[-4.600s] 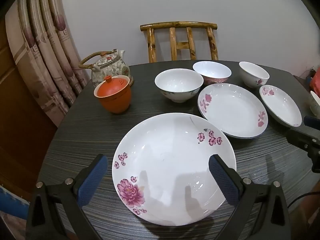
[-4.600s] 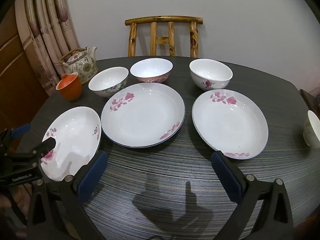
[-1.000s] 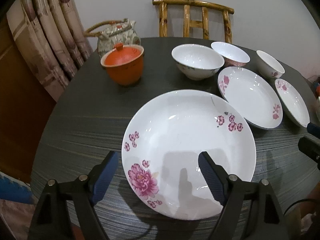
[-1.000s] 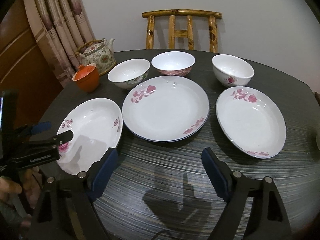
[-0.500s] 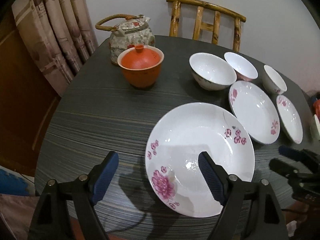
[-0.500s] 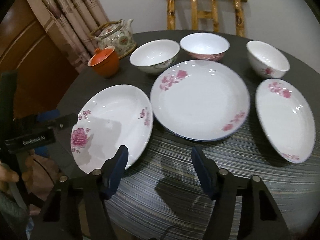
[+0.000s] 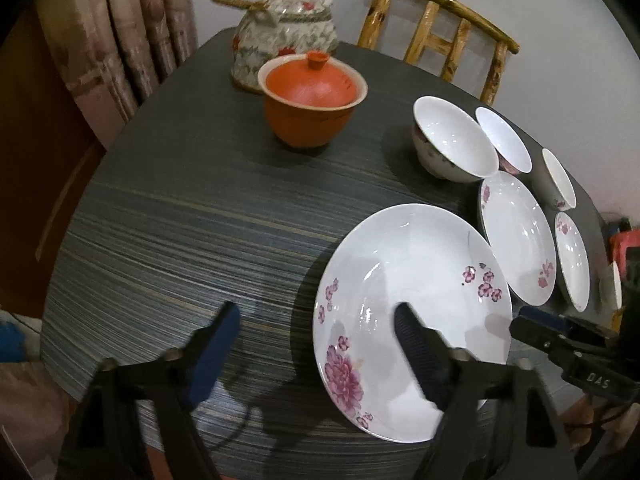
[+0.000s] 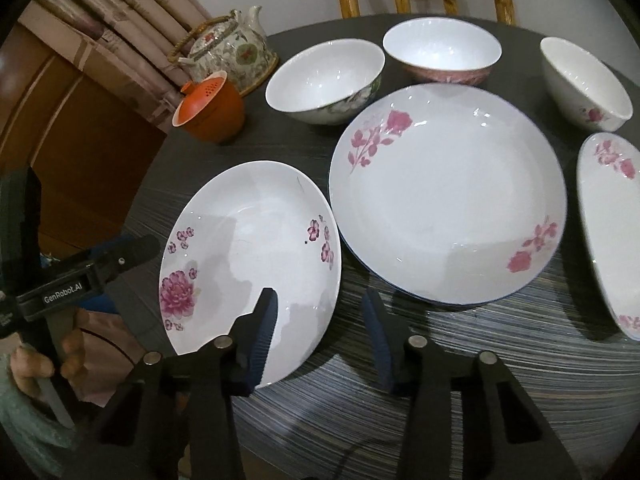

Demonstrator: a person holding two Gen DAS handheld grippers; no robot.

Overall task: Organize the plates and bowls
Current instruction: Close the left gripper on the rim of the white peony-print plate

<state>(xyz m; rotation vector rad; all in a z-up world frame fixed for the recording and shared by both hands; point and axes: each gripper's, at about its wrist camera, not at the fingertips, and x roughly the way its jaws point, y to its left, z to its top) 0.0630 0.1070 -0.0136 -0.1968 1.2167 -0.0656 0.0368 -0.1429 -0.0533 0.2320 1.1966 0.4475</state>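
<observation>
The white peony plate (image 7: 412,312) (image 8: 256,252) lies near the front edge of the dark table. My left gripper (image 7: 316,344) straddles its left rim, one finger over the plate and one over bare table; its jaws are closing and do not touch the rim. My right gripper (image 8: 320,320) straddles the plate's right rim the same way, jaws closing, pads not pressing. Each gripper shows in the other's view: the right gripper (image 7: 560,336) and the left gripper (image 8: 80,276), held by a hand. A middle plate (image 8: 444,196) and a right plate (image 8: 612,232) lie alongside.
Three bowls stand behind the plates: a left bowl (image 8: 324,80), a pink-sided bowl (image 8: 440,52) and a right bowl (image 8: 584,84). An orange lidded cup (image 7: 312,108) and a floral teapot (image 7: 284,52) sit at the back left. A bamboo chair (image 7: 440,28) stands beyond the table.
Both grippers have swung in on the peony plate from either side and tilted downward. Their jaws have narrowed, the right ones more, and the plate's rims now sit between them.
</observation>
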